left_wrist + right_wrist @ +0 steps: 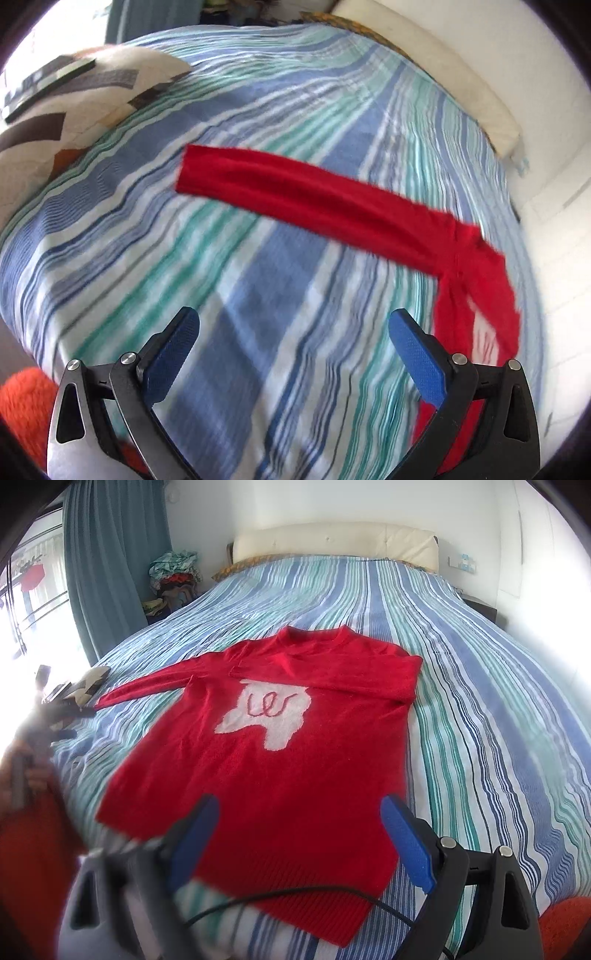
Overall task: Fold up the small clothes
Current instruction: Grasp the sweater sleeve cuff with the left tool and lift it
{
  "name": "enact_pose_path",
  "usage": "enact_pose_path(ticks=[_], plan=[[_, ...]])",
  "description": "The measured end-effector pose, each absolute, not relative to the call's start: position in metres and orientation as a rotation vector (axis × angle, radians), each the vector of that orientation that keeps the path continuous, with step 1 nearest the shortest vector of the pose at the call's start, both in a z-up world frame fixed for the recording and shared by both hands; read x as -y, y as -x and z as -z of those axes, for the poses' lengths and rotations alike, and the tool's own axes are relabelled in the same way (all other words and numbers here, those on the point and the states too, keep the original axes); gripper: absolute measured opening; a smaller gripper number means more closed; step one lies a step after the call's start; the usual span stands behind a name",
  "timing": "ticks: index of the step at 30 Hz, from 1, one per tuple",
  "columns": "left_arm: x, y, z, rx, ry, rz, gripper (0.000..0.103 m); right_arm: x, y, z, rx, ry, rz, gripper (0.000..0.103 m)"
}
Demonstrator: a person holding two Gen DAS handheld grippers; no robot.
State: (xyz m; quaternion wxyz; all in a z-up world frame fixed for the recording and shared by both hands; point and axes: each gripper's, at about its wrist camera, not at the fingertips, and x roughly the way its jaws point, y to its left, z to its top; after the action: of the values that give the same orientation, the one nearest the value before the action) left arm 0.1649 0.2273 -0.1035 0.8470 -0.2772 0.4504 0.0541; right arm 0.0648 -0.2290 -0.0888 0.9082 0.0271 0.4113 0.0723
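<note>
A red sweater with a white patch on its chest lies flat on the striped bedspread. One sleeve is folded across the chest. The other sleeve stretches out straight to the side. My left gripper is open and empty above the bedspread, short of that sleeve, and the picture is blurred. In the right wrist view, the hand carrying it shows as a blur at the left edge. My right gripper hangs open over the sweater's lower hem with nothing between its fingers.
A patterned pillow with a flat dark object on it lies by the bed's side. The cream headboard, a blue curtain and a pile of clothes stand beyond. A black cable crosses the hem.
</note>
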Motion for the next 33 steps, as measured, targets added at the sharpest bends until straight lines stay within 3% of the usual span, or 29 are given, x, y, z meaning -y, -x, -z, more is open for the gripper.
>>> enact_pose_path(ticks=[3,7,9,13,14,15,16,17,21,25,29,33], plan=[[-0.294,-0.192,0.117,-0.898,0.808,-0.198,0.102,0.228,-0.066,0.091,-0.861,-0.059,-0.156,0.088],[-0.333,-0.223,0.15,-0.948,0.875,-0.32,0.099,0.223,-0.066,0.091,-0.861,-0.041,-0.161,0.088],[-0.332,-0.235,0.156,-0.96,0.841,-0.326,0.085,0.22,-0.066,0.092,-0.866,-0.025,-0.162,0.088],[-0.314,-0.255,0.159,-0.965,0.77,-0.3,0.072,0.216,-0.068,0.097,-0.892,-0.003,-0.167,0.088],[-0.312,-0.26,0.162,-0.978,0.758,-0.309,0.06,0.215,-0.069,0.099,-0.899,0.0,-0.169,0.088],[-0.311,-0.263,0.164,-0.995,0.748,-0.316,0.032,0.214,-0.07,0.1,-0.907,0.002,-0.171,0.088],[-0.31,-0.267,0.165,-1.019,0.732,-0.319,0.016,0.213,-0.071,0.101,-0.912,0.004,-0.174,0.088],[-0.309,-0.269,0.163,-1.032,0.729,-0.305,0.008,0.212,-0.071,0.102,-0.914,0.005,-0.176,0.088],[-0.29,-0.273,0.111,-0.98,0.607,-0.279,0.006,0.213,-0.069,0.102,-0.907,0.003,-0.178,0.088],[-0.221,-0.292,0.02,-0.895,0.409,-0.122,0.006,0.217,-0.069,0.099,-0.889,-0.022,-0.186,0.088],[-0.103,-0.311,-0.06,-0.805,0.254,0.143,0.006,0.221,-0.071,0.096,-0.874,-0.051,-0.202,0.088],[0.033,-0.323,-0.09,-0.776,0.162,0.402,0.006,0.226,-0.069,0.093,-0.861,-0.073,-0.2,0.088]])
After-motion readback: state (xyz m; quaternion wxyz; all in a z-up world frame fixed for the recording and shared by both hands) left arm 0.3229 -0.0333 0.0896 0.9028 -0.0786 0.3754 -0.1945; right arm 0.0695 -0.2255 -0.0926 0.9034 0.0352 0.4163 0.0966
